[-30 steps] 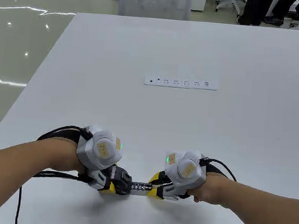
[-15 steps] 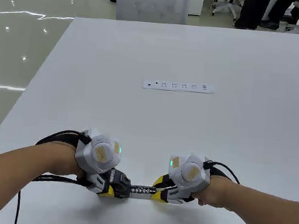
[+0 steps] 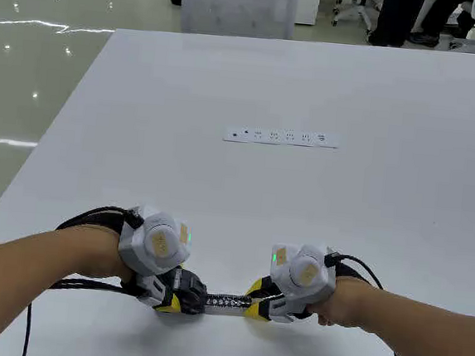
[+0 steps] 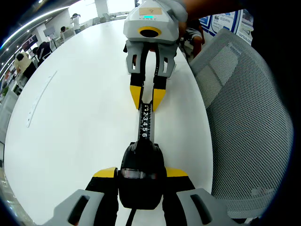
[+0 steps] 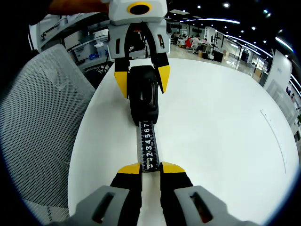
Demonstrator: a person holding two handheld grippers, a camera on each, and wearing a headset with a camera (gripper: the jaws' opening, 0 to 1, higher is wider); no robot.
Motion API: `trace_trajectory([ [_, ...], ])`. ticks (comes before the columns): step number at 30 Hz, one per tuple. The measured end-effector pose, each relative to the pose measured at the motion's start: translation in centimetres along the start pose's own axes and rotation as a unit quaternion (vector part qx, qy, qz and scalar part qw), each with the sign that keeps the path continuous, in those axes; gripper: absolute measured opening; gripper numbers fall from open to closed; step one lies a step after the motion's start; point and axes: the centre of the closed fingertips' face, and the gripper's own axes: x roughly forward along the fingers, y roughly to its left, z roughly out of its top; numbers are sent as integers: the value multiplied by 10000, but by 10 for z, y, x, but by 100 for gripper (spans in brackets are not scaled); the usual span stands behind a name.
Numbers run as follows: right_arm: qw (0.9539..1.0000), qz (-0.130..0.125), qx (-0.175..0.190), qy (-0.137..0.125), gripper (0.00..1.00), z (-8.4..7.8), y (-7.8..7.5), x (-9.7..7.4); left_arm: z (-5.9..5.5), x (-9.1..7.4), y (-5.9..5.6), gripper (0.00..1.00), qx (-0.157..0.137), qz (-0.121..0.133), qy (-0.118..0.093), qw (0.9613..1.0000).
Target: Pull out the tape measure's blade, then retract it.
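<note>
My left fingers (image 4: 104, 173) are closed around the black tape measure (image 4: 141, 169) on the desk (image 4: 70, 117). My right fingers (image 5: 129, 168) pinch the end of its blade (image 5: 148, 139), which is out a short way between them.

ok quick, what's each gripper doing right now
Left gripper: shut on the tape measure case.
Right gripper: shut on the tip of the blade, a short length pulled out.
</note>
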Motion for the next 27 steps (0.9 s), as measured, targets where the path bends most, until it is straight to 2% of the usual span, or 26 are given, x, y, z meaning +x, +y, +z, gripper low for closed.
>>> trace_trajectory([
  [27,9999,-20,134,101,12,-16,-2,-13,2,1,0,33,-8,-4,3,10000],
])
